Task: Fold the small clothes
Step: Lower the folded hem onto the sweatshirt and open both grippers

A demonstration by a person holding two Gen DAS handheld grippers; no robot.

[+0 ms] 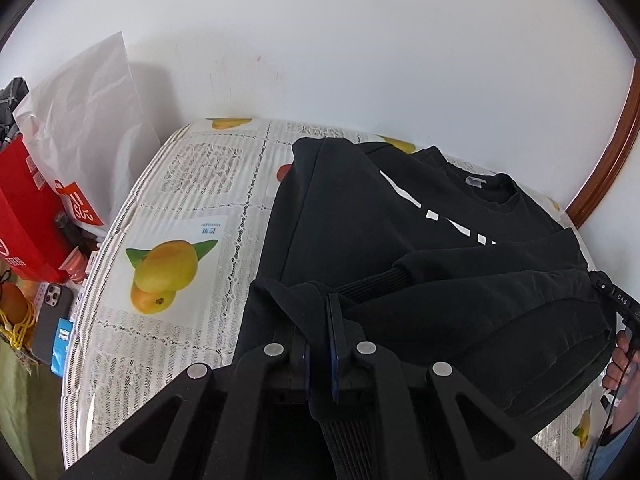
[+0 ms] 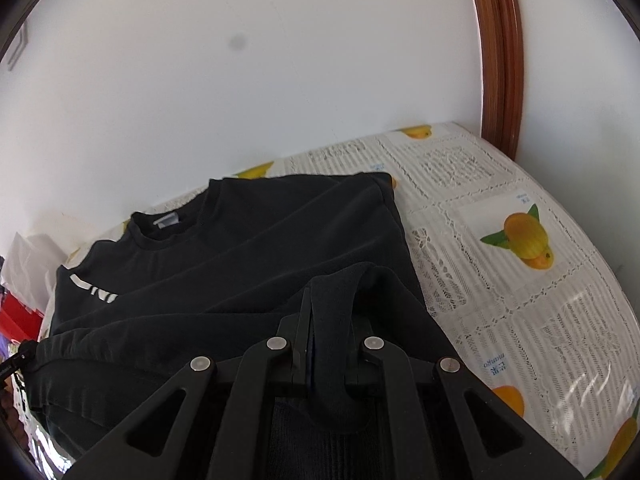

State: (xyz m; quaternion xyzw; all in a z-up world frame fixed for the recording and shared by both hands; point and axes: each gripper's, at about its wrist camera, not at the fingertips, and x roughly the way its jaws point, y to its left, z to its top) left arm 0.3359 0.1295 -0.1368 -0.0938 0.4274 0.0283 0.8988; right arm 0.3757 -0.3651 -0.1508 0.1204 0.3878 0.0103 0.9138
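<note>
A black sweatshirt (image 1: 384,216) with white lettering lies on a table covered by a mango-print cloth (image 1: 188,208). Its collar faces the wall and a sleeve is folded across the chest. My left gripper (image 1: 326,308) is shut on the left corner of the ribbed hem, which is lifted and carried over the body. In the right wrist view the same sweatshirt (image 2: 248,248) fills the left half. My right gripper (image 2: 320,312) is shut on the hem's right corner, with a fold of black cloth bulging between the fingers. The right gripper's body (image 1: 618,300) and a hand show at the left view's right edge.
Left of the table stand a red bag (image 1: 28,216), a white plastic bag (image 1: 88,120), small bottles and a phone (image 1: 50,324). A white wall runs behind the table, with a brown wooden frame (image 2: 500,52) at the right. Bare tablecloth (image 2: 520,280) lies right of the sweatshirt.
</note>
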